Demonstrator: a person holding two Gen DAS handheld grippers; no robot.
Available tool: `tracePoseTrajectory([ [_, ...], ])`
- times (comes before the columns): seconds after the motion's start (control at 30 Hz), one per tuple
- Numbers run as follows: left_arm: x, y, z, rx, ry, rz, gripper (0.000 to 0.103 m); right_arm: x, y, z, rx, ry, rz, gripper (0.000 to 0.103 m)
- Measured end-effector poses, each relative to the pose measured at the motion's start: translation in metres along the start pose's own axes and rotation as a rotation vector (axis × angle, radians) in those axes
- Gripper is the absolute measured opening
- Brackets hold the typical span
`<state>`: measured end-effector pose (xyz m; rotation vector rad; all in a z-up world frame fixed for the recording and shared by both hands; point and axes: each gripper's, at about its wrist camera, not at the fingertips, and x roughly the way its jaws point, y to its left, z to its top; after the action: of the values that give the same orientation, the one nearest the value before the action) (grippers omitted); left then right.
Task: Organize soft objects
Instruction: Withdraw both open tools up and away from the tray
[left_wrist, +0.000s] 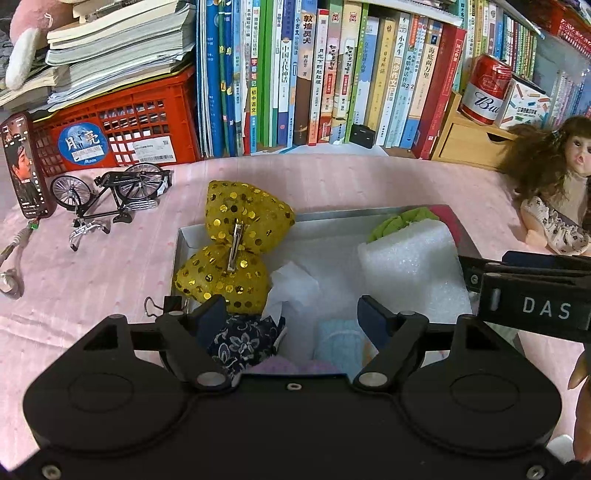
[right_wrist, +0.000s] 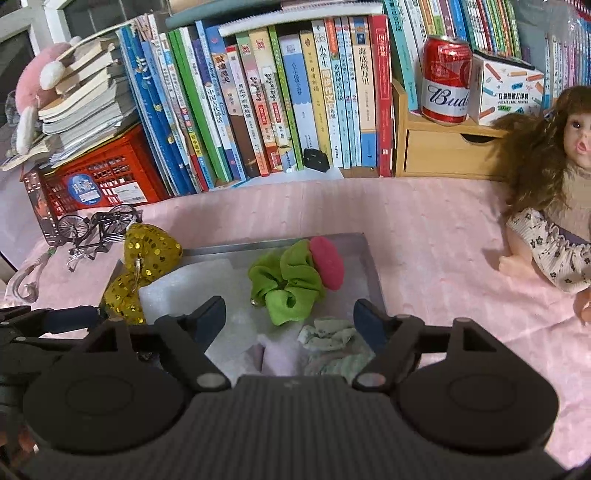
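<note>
1. Hovering side by side over the tray (right_wrist: 373, 266), both grippers have their jaws spread wide with nothing pinched between the pads. The left gripper (left_wrist: 291, 314) hangs above the near-left part of the tray, the right gripper (right_wrist: 290, 317) above the near-right part.

2. Soft stuff is mostly in the tray already: a green scrunchie (right_wrist: 288, 284) with a pink round piece (right_wrist: 328, 262) touching it at the far right, a pale green spotted scrunchie (right_wrist: 328, 339) nearer, a white foam block (left_wrist: 410, 266) in the middle, plus a dark floral fabric bit (left_wrist: 240, 343), a light blue cloth (left_wrist: 340, 339) and a white tissue-like piece (left_wrist: 291, 291) at the near-left.

3. One thing looks off: the gold sequin bow (left_wrist: 236, 243) sits half on the tray's far-left rim, clip side up, one lobe hanging outside. Probably it just got laid there loosely since the tray is crowded.

4. Non-soft clutter stays out on the pink cloth (right_wrist: 424, 229): a toy bicycle (left_wrist: 110, 195) at the left, a doll (right_wrist: 554, 206) at the right. Makes sense, they aren't part of the sorting.

5. Guessing the job is nearly done; nudging the bow fully inside seems like the remaining bit. Risk is the sequin fabric slipping off the rim.
</note>
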<state>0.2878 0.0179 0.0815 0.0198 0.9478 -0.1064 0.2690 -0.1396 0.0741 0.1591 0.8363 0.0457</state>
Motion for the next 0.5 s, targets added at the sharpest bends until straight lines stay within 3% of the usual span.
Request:
tracePoseTrajectory([
  [0.5, -0.034, -0.003, -0.023, 0.023, -0.041, -0.011, 0.081, -0.037, 0.001, -0.019, -0.056, -0.061, 0.031, 0.088],
])
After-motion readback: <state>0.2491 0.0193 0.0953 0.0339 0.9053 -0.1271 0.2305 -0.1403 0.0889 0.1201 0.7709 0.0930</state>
